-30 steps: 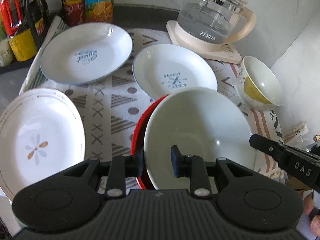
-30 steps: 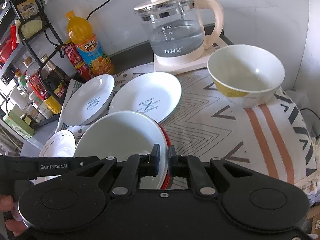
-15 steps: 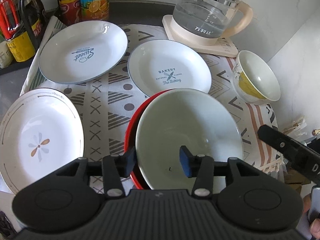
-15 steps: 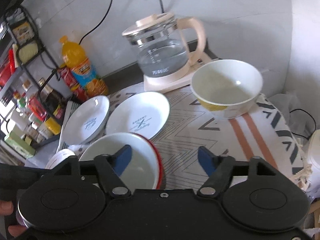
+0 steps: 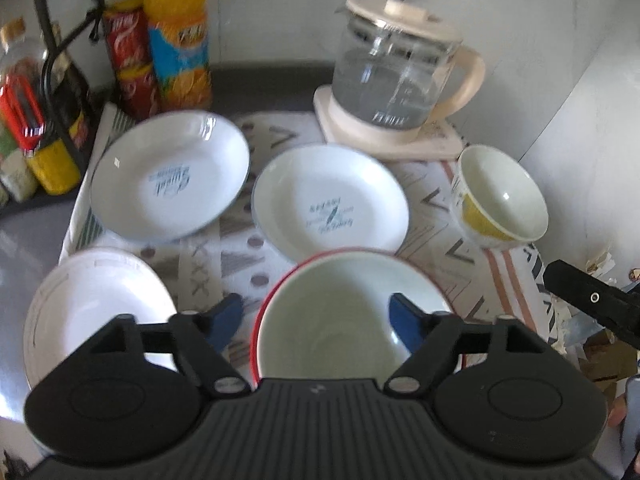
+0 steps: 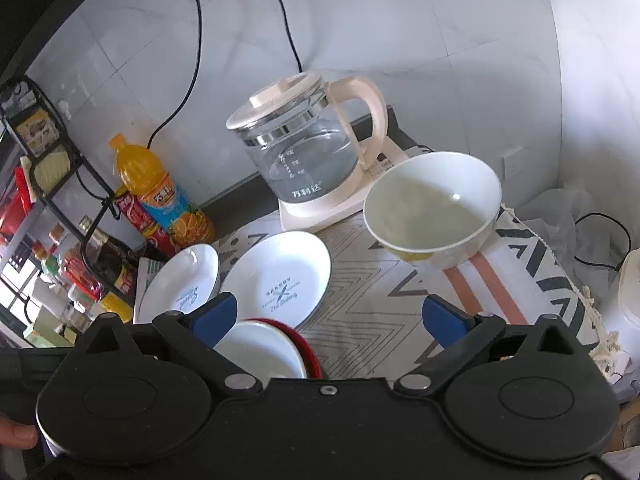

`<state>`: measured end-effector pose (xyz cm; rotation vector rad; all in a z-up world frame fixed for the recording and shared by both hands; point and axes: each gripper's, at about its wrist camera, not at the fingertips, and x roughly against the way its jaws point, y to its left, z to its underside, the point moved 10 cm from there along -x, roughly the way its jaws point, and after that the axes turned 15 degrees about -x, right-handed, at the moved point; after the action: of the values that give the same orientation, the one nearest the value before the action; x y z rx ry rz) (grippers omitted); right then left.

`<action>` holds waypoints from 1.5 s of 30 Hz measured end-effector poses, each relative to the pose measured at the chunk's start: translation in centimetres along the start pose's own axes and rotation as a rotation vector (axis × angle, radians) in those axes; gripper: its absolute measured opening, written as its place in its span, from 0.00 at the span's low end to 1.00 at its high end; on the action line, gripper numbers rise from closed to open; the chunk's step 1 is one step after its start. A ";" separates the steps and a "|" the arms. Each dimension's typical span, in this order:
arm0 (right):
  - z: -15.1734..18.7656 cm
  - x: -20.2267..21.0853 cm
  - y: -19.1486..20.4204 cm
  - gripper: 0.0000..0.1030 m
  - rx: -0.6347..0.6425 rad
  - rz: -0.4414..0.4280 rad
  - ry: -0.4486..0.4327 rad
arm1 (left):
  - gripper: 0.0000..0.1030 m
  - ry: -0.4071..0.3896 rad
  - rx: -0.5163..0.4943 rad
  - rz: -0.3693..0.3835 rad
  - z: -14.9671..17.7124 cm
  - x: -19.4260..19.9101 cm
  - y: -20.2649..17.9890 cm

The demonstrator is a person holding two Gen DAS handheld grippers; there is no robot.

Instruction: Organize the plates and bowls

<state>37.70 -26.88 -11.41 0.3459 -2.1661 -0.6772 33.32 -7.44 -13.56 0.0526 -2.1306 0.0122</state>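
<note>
A white bowl (image 5: 352,312) sits nested in a red bowl (image 5: 264,312) on the patterned cloth, just below my left gripper (image 5: 316,318). Its jaws are opening and straddle the bowls' left rim without touching it. In the right wrist view the same white bowl (image 6: 260,352) and red rim (image 6: 310,354) lie under my right gripper (image 6: 330,318), whose jaws are opening wide with nothing between them. Beyond lie a "Bakery" plate (image 5: 330,200), a "Sweet" plate (image 5: 170,176), a flower plate (image 5: 96,308) and a yellow-patterned bowl (image 5: 500,196).
A glass kettle (image 5: 396,80) on its base stands at the back by the wall. An orange juice bottle (image 5: 178,40), a red can and a wire rack (image 6: 52,184) of bottles crowd the back left. The cloth's fringed edge (image 6: 580,292) drops off at the right.
Both grippers were shut on the nested bowls' rims; both have let go and opened. Both have lifted and drawn back, so the bowls sit lower and smaller in each view.
</note>
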 end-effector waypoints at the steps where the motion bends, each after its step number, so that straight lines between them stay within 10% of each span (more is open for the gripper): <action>1: -0.3 0.1 -0.2 0.97 0.009 0.012 -0.014 | 0.82 -0.007 -0.008 0.000 -0.3 0.0 -0.1; 32: -6.5 -0.9 -11.3 0.96 -0.137 0.292 -0.146 | 0.89 0.028 -0.144 0.229 -8.2 -8.5 -10.4; 45: -7.7 -5.6 -13.2 0.70 -0.188 0.275 -0.075 | 0.85 0.019 -0.170 0.301 -11.5 -13.2 -13.6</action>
<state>47.41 -37.83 -18.59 -0.0772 -2.1458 -0.7378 50.67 -20.24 -18.76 -0.3661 -2.0949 0.0091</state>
